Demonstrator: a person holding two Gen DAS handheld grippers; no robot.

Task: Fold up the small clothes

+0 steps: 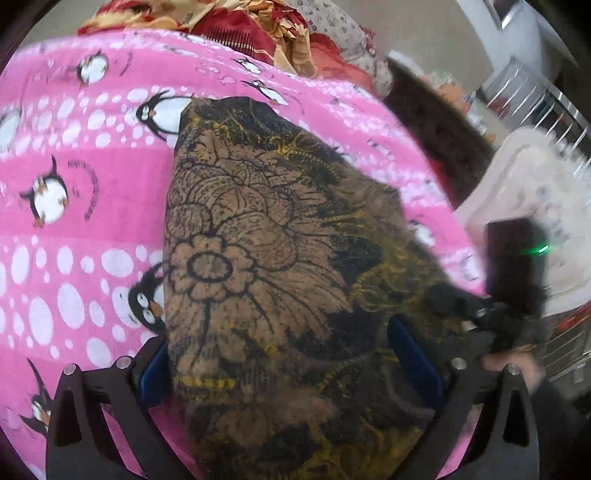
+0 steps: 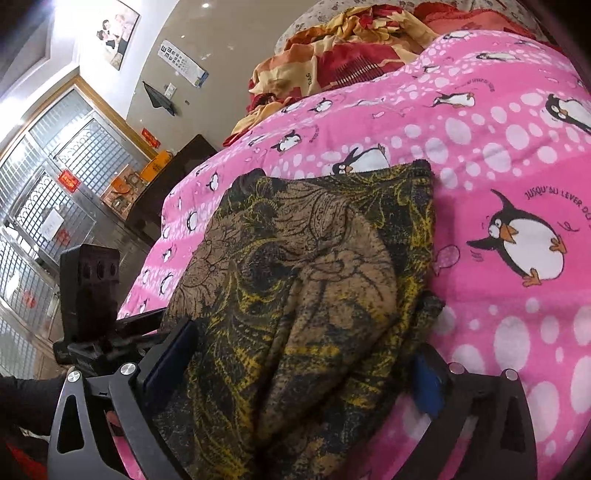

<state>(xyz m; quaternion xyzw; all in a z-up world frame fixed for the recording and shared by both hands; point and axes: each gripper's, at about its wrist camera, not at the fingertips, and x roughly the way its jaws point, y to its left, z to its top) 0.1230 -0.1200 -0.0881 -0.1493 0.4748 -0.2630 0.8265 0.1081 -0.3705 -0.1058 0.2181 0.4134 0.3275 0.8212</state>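
Jaws on both tools stand wide apart, each pair straddling the same folded garment (image 1: 280, 266) without the blue pads pressing into it. On the left gripper (image 1: 291, 365) the cloth fills the whole gap and bulges up between the fingers (image 1: 153, 369); the pad on one side sits right against the fabric's edge, the other is partly sunk behind a fold, yet nothing looks pinched. The right gripper (image 2: 306, 365) shows the same picture from the opposite side: its fingers (image 2: 428, 384) are spread as far as they go, the garment lying loose between them, one pad just beside the cloth and the other touching its rim.

The garment is a brown knit printed with black flower outlines and yellow scrollwork. It lies in a thick, doubled-over bundle, rounded at the top, with a deep crease running down its middle in the right wrist view. Its far corners rest flat.

Beneath it spreads a pink blanket (image 1: 74, 177) patterned with penguins and white dots, covering a bed. Further back, at the head of the bed, a crumpled red and gold cloth (image 2: 332, 55) is heaped, well apart from the garment.

A hand (image 1: 513, 369) shows at the edge of the left wrist view, gripping the other tool's handle. Beyond the bed, the right wrist view takes in a barred window (image 2: 48, 177), a dark cabinet (image 2: 173, 177) and a wall with a framed photo (image 2: 114, 33) and an eye chart (image 2: 181, 61).
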